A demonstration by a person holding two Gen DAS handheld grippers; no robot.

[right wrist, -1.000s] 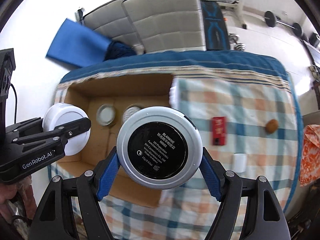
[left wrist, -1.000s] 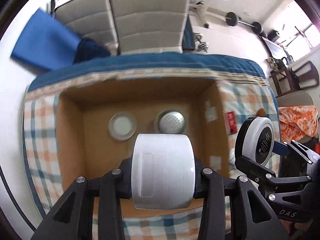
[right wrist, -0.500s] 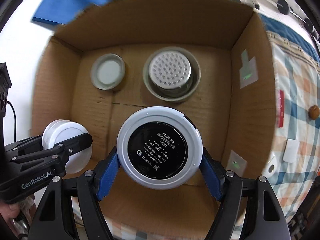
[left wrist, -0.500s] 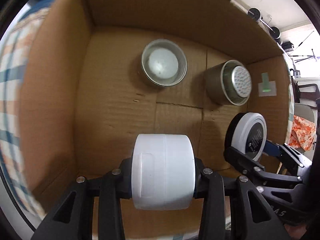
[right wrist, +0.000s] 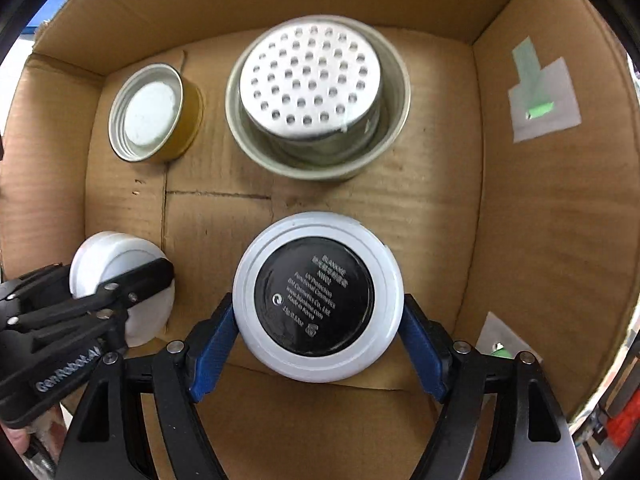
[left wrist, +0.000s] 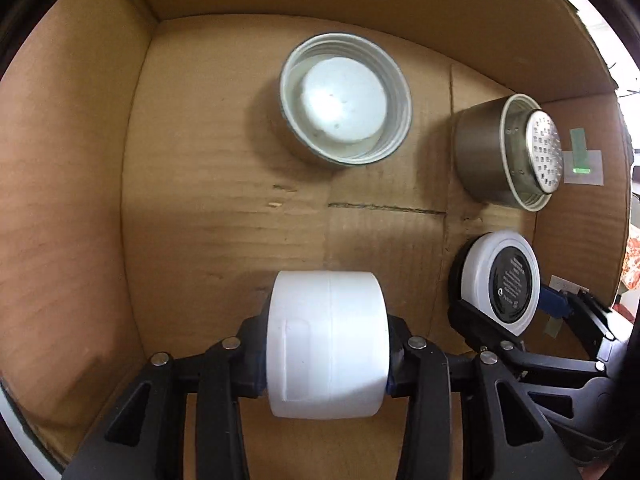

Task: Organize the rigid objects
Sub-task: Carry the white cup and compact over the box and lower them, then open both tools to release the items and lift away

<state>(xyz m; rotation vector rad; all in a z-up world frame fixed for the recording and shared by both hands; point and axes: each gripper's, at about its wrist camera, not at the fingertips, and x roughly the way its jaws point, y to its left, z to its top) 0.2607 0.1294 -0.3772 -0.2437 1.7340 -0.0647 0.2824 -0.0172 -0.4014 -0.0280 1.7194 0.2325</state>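
While the left gripper (left wrist: 328,356) clamped a white jar (left wrist: 328,344), the right gripper (right wrist: 318,320) clamped a round tin (right wrist: 318,304); "GenRobot.AI" showed at 8 o'clock.

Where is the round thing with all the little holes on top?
The holed metal tin sits on the floor of the cardboard box near its back wall, right of the small open tin and beyond the black-labelled jar in the right gripper.

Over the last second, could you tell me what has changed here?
Both grippers came down from above the bed into the cardboard box. The left gripper stays shut on the white jar, the right gripper on the black-labelled jar. The two tins did not move.
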